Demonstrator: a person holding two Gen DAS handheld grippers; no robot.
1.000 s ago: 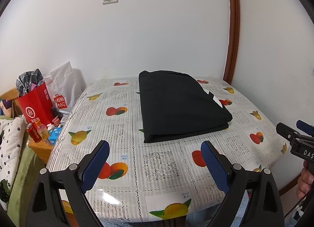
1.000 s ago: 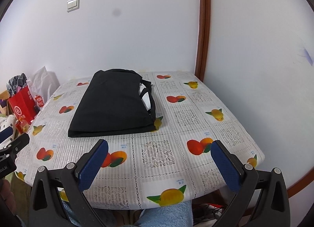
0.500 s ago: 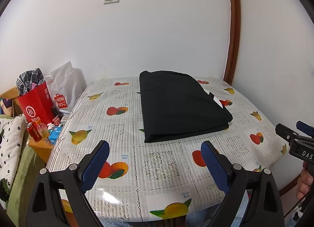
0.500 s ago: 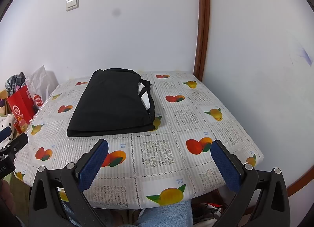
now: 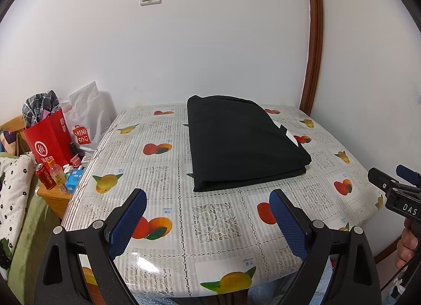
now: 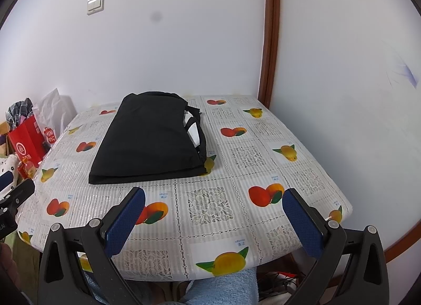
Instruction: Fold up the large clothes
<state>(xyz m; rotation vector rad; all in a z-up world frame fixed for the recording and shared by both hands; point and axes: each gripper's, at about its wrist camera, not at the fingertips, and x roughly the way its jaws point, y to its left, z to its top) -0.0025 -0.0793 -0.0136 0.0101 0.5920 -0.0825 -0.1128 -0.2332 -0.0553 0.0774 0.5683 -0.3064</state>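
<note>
The black garment [image 5: 244, 141], folded in a soft, limp, probably light stack on the table [image 5: 215, 215] far from both wide-open, empty claws, left gripper [image 5: 208, 212] and right gripper [image 6: 214, 212], is best pinched at a near corner through all layers.

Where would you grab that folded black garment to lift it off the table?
Probably the black garment at its near edge, coming in low from the front with each open tool: left tool and right tool. The layers stack there, facing the tools, so both corners can be pinched together.
</note>
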